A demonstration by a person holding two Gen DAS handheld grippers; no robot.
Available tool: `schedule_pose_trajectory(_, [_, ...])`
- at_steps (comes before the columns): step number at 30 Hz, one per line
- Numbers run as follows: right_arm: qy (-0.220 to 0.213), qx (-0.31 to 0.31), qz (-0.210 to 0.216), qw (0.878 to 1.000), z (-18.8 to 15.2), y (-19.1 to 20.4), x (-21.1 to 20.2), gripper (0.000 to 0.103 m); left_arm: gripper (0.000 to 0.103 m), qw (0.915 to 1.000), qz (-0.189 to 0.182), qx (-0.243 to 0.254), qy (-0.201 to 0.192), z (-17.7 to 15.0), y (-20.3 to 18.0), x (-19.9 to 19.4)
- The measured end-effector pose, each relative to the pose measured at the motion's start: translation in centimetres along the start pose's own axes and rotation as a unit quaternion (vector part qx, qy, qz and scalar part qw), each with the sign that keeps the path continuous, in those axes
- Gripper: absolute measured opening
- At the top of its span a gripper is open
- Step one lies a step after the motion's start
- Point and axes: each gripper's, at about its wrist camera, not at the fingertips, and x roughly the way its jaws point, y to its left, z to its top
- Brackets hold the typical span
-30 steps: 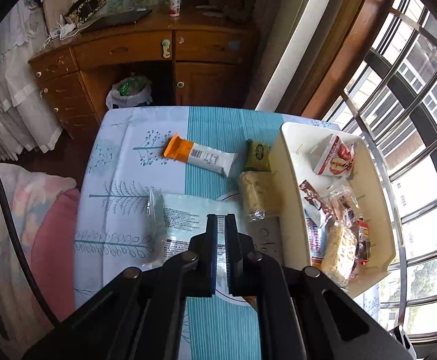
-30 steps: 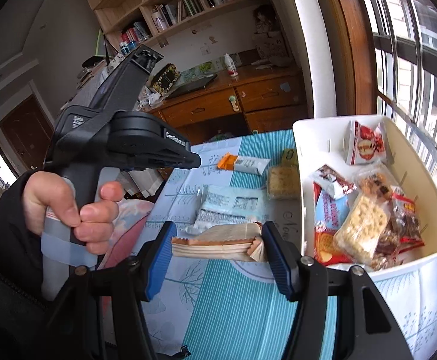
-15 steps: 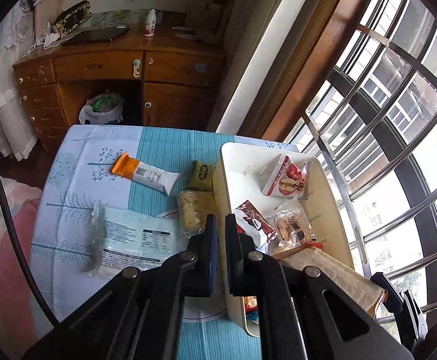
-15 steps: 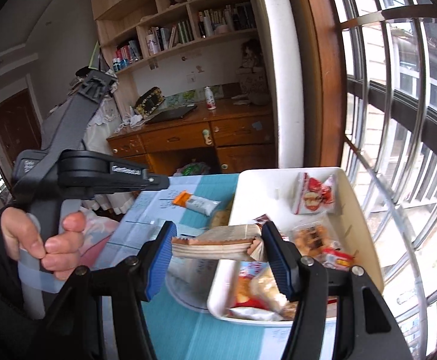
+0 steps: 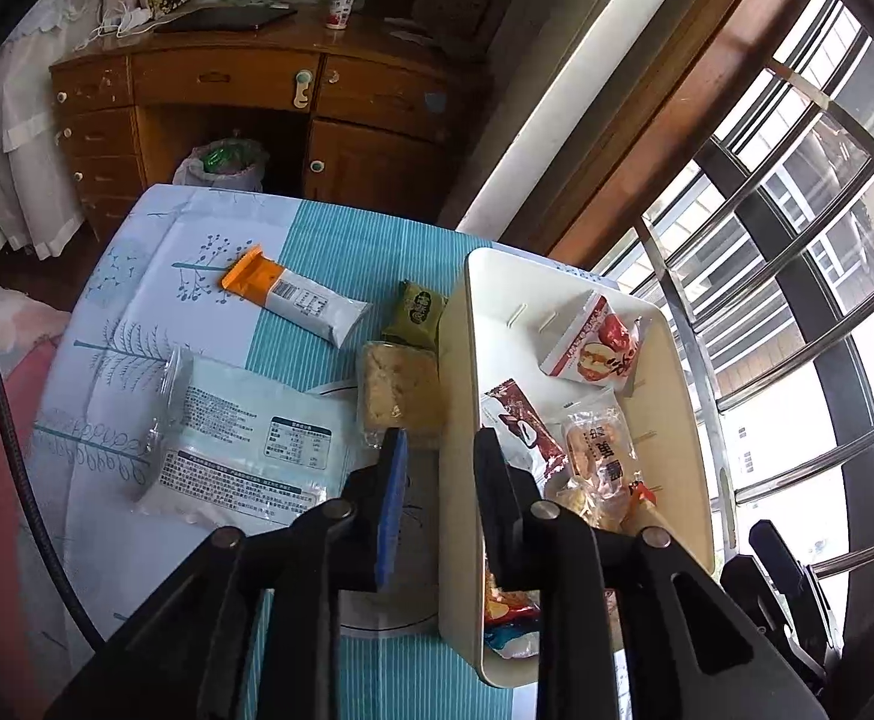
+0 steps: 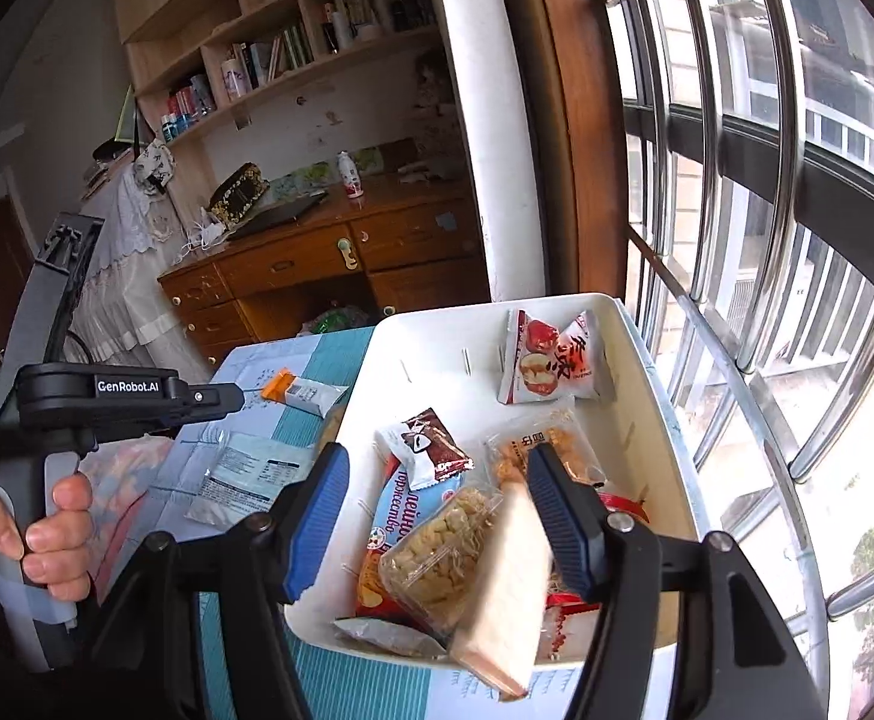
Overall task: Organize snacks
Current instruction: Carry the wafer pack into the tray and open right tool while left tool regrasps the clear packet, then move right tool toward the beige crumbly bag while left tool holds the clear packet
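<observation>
Left on the tablecloth (image 5: 137, 324), four snacks still waited: a large flat white packet (image 5: 239, 450), an orange-ended bar (image 5: 296, 300), a small green packet (image 5: 419, 315) and a pale cracker pack (image 5: 401, 396) just beside the white bin (image 5: 454, 420). The left gripper (image 5: 437, 468) hung over that bin's left wall, jaws opening and empty. Further right, the bin already held most of the snacks. The right gripper (image 6: 431, 510) was over it, jaws opening, its tan wafer pack (image 6: 505, 588) slipping loose, tilted onto the pile. By my reckoning, more than half was done.
</observation>
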Motion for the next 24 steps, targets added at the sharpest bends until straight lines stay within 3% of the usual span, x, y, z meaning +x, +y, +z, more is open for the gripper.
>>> schedule_pose_trajectory(2, [0.003, -0.003, 0.000, 1.000, 0.0, 0.2, 0.3, 0.069, 0.034, 1.0000, 0.006, -0.002, 0.002, 0.1, 0.5, 0.0])
schedule_pose_trajectory(5, [0.001, -0.002, 0.007, 1.000, 0.1, 0.8, 0.4, 0.070, 0.056, 0.9998, 0.016, -0.008, 0.012, 0.2, 1.5, 0.3])
schedule_pose_trajectory(11, [0.001, 0.009, 0.024, 1.000, 0.2, 2.7, 0.6, 0.077, 0.072, 0.9987, 0.036, -0.017, 0.032, 0.0, 4.3, 0.8])
schedule_pose_trajectory(16, [0.009, 0.035, 0.041, 0.999, 0.4, 4.1, 1.5, 0.077, 0.081, 0.9976, 0.041, -0.024, 0.050, -0.1, 6.9, 1.1])
schedule_pose_trajectory(24, [0.052, 0.119, 0.082, 0.988, 0.7, 6.1, 4.3, 0.079, 0.081, 0.9959, 0.039, -0.003, 0.082, -0.7, 10.0, 2.6])
